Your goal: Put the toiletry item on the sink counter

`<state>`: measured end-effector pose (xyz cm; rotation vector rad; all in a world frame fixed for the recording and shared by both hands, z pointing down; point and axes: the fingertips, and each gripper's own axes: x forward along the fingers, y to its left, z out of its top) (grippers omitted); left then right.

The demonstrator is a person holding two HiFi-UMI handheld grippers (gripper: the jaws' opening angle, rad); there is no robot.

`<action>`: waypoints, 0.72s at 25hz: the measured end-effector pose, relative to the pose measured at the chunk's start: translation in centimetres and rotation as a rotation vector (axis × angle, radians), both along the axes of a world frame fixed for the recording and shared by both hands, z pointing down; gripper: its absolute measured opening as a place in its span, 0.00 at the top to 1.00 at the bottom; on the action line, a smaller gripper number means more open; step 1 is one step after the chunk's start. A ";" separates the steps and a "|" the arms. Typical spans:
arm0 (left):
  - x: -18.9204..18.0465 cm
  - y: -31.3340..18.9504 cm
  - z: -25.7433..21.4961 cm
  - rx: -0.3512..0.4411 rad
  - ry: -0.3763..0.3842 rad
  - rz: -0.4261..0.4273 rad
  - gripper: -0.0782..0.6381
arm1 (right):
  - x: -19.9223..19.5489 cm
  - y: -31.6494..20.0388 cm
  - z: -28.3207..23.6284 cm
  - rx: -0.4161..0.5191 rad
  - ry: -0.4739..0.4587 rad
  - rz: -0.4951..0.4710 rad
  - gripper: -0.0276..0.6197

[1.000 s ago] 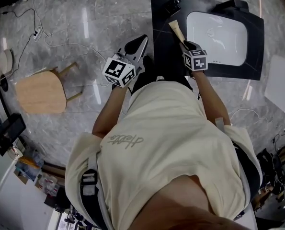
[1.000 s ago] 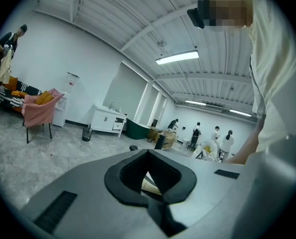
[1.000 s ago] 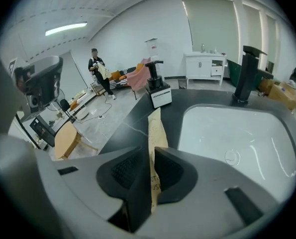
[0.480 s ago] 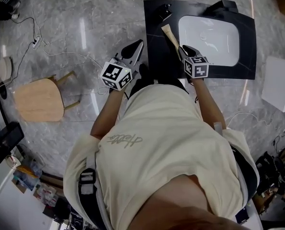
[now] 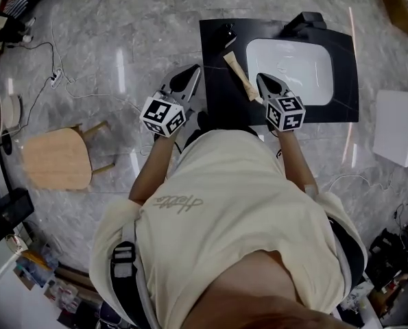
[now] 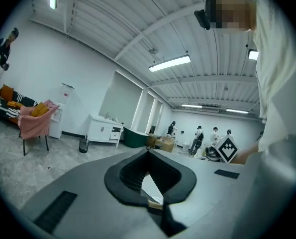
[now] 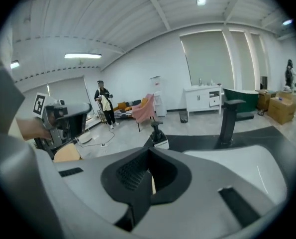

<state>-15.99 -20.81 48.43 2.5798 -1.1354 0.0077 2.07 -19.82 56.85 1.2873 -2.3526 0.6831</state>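
The person (image 5: pixel 238 204) hides part of the sink counter (image 5: pixel 212 81); the distant figures (image 6: pixel 198 133) are too small.

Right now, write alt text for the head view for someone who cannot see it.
From above, a beige toiletry tube lies on a black sink counter left of its white basin, close beside the right gripper. The person holding the grippers wears a cream shirt; the left gripper hangs over grey floor.
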 end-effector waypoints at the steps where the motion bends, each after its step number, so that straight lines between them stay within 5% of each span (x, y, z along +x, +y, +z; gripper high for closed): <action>1: 0.0 -0.1 -0.4 0.009 0.002 -0.004 0.89 | 0.0 -0.1 -1.1 0.025 -0.011 -0.005 0.96; 18: -0.1 -0.3 -7.3 0.144 0.043 -0.026 0.89 | -1.5 -0.7 -14.9 0.337 -0.070 -0.101 0.97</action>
